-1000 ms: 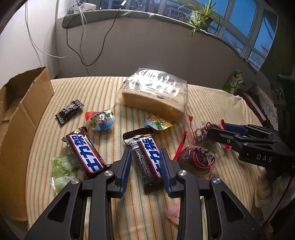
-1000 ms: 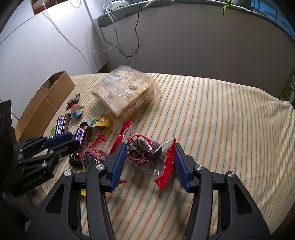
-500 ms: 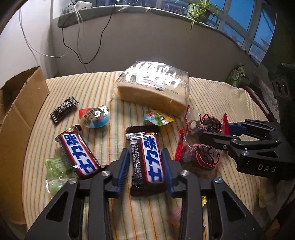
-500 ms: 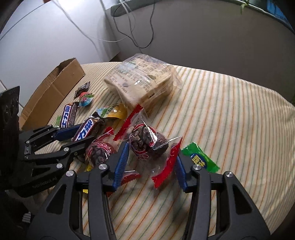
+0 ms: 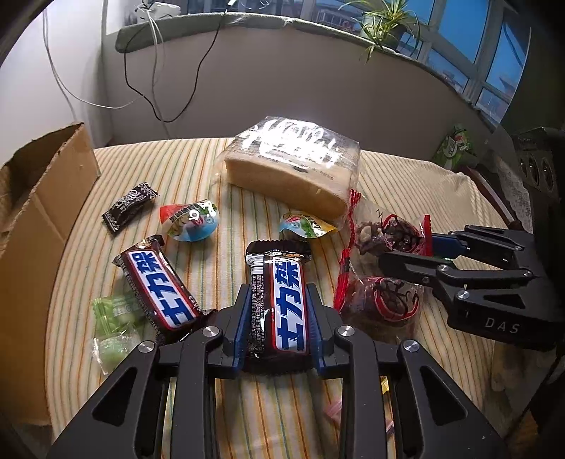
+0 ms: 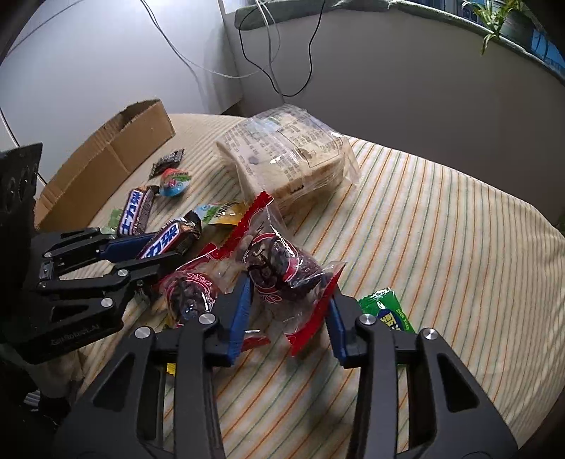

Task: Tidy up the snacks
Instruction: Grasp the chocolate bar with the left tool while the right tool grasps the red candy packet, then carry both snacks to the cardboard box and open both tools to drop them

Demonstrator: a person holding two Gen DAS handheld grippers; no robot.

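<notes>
Snacks lie scattered on the striped surface, beside an open cardboard box at its left edge that looks like the likely place for them. The left gripper has just been closing and its fingers clamp a chocolate bar by its long sides, a narrow, firm hold. The right gripper, also just closing, has its fingers against a crinkly clear packet of dark sweets, pinched across its middle.

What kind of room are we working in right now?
Most likely a room in a home, beside a curved bay window. The snacks lie on a striped cloth, a potted plant stands on the window ledge with city buildings beyond the glass, and loose cables trail down the wall.
</notes>
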